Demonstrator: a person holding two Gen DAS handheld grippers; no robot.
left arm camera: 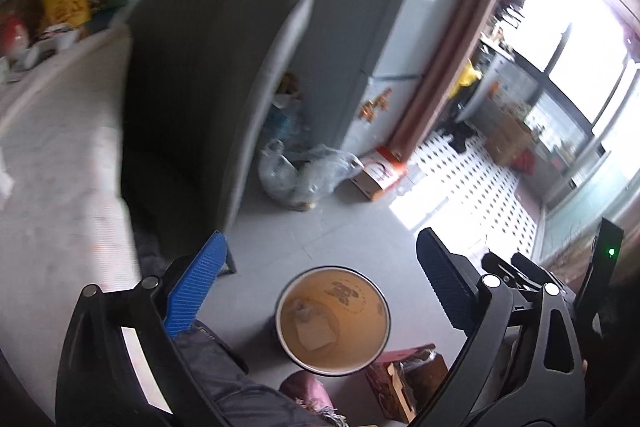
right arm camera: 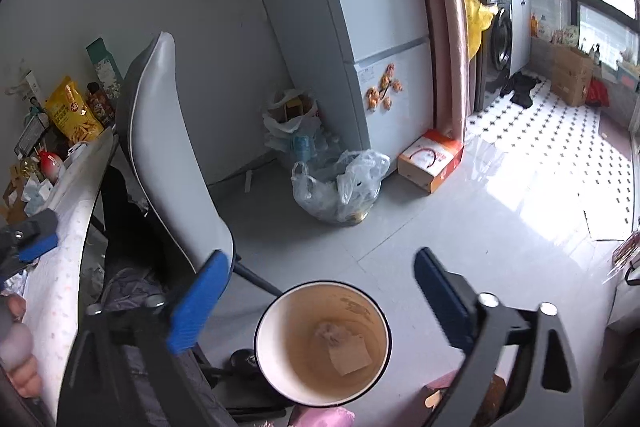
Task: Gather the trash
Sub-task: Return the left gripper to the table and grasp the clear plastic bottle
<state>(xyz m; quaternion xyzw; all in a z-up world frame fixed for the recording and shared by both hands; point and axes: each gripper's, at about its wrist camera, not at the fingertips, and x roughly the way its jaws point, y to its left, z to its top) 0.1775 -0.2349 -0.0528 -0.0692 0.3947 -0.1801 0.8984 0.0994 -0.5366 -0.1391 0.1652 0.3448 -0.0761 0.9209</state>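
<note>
Landmark: the paper cup (right arm camera: 322, 343), a brown-lined bin standing on the grey tiled floor (right arm camera: 460, 227); it lies below and between the fingertips in both wrist views. Inside it rest a square paper scrap (right arm camera: 350, 355) and a crumpled bit beside it.

Left gripper (left arm camera: 316, 279): blue-padded fingers spread wide apart, nothing between them, above the cup (left arm camera: 333, 321). Right gripper (right arm camera: 320, 291): fingers likewise well apart, holding nothing.

Beyond the cup stands a grey chair (right arm camera: 176, 163), its back turned to the camera; left of the chair, a pale table edge (right arm camera: 76, 211) with a yellow snack bag (right arm camera: 72, 115) and bottles crowded at its far end. Farther from the cup, a clear plastic bag (right arm camera: 340, 187) of refuse sits on the floor at the foot of a pale refrigerator (right arm camera: 380, 47); an orange-and-white carton (right arm camera: 430, 159) lies just beside it. Past a pink door frame, a black-dotted white floor and a washing machine (right arm camera: 494, 39).

The left view is motion-blurred, so the table's contents are indistinct. The cup's outer wall is hidden; a brown box (left arm camera: 404, 383) near it is cut off by the frame.
</note>
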